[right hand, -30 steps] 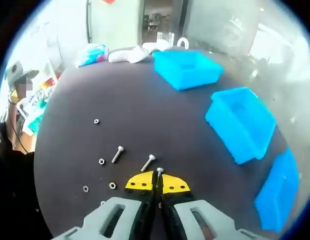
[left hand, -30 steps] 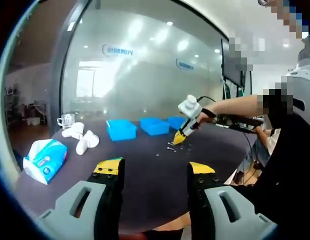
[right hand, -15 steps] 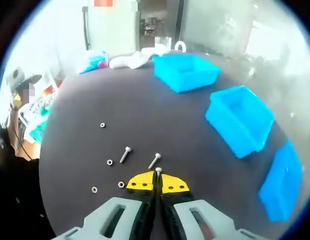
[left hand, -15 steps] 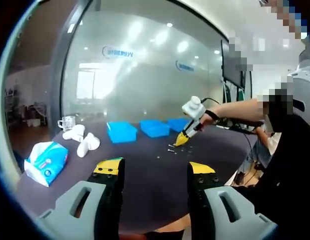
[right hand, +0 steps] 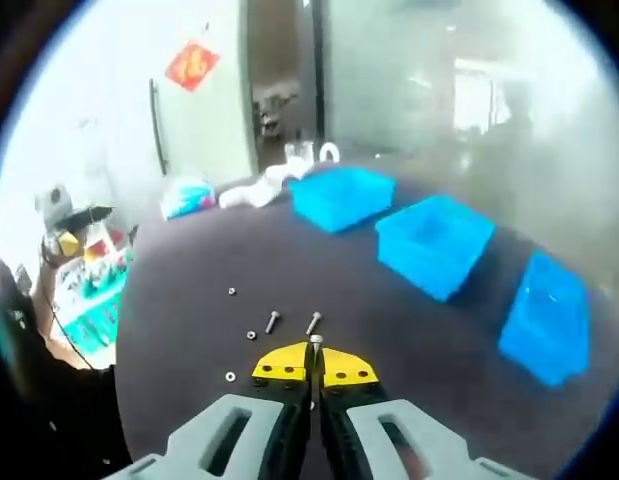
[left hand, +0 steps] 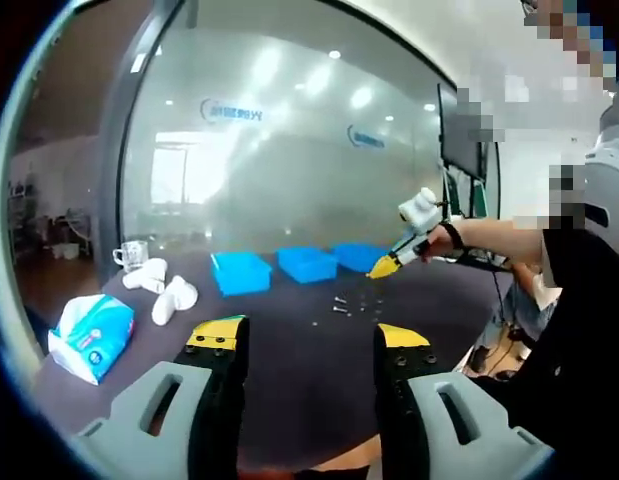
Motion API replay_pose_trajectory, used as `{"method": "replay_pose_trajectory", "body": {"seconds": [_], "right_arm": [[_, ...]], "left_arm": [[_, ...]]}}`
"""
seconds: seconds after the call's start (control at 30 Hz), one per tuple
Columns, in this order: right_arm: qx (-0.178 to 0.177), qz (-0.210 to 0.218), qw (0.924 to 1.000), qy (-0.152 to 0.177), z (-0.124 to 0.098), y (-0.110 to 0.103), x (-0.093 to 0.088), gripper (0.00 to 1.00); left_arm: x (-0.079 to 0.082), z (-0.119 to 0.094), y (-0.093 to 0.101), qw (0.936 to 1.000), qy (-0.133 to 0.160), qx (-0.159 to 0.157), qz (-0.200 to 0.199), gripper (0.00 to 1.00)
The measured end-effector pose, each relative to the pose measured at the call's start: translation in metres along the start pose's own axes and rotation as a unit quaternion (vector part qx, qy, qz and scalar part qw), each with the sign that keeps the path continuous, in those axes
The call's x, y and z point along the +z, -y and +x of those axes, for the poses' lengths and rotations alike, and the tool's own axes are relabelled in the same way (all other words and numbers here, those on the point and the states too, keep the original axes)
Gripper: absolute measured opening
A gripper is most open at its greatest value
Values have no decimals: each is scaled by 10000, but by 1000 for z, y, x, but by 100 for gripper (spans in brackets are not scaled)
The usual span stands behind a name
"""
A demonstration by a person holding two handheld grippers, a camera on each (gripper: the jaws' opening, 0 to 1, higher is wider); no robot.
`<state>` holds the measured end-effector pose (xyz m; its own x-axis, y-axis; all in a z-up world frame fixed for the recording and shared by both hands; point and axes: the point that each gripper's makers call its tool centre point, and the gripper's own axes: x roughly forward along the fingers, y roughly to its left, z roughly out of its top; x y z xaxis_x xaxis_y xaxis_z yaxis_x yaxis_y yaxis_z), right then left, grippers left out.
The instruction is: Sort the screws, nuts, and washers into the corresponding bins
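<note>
My right gripper (right hand: 315, 352) is shut on a small silver screw (right hand: 315, 341) that sticks out between its yellow tips, held above the dark table (right hand: 189, 300). Below it lie two loose screws (right hand: 272, 321) and several small nuts (right hand: 232, 291). Three blue bins (right hand: 339, 195) (right hand: 434, 240) (right hand: 549, 315) stand in a row to the right. In the left gripper view the right gripper (left hand: 384, 266) hovers near the bins (left hand: 307, 264), above the loose hardware (left hand: 341, 302). My left gripper (left hand: 309, 340) is open and holds nothing, back at the table's near side.
A tissue pack (left hand: 89, 335), white cloths (left hand: 164, 290) and a glass cup (left hand: 129, 255) sit at the table's left end. A glass wall stands behind the table. A person's arm (left hand: 489, 240) holds the right gripper. The table edge (left hand: 459, 330) curves on the right.
The right gripper has risen off the table with the screw in its jaws and shifted toward the bins. The left gripper has stayed put and open.
</note>
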<state>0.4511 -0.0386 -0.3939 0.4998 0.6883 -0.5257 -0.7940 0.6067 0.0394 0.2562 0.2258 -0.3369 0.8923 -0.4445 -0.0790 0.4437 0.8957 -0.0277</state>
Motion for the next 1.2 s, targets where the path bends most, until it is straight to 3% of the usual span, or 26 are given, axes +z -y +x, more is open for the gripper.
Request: {"method": "replay_pose_trajectory", "body": {"seconds": [0.2,0.47,0.63,0.73,0.9,1.2], "right_arm": [[-267,5,9958,874,-48,3,7,0],[-672,110,9837,1664,-104,-2,1,0],[-1020,343,9729,2048,-129,2,-4,0],[-1372,379,9619,2335,-147,8,-4,0],[-1769,506,9454,2689,-173,15,-9,0],[-2225,534,9308,2852,-196,28,-16,0]], "left_arm": [[3,1,-1,10000,36,-1,-20,49],[6,7,-1,10000,68,-22,-40,49],[10,10,2,9999,84,-58,-22,49],[12,13,3,9999,72,-75,2,49],[15,16,4,9999,80,-95,36,49],[17,19,6,9999,81,-108,84,49]]}}
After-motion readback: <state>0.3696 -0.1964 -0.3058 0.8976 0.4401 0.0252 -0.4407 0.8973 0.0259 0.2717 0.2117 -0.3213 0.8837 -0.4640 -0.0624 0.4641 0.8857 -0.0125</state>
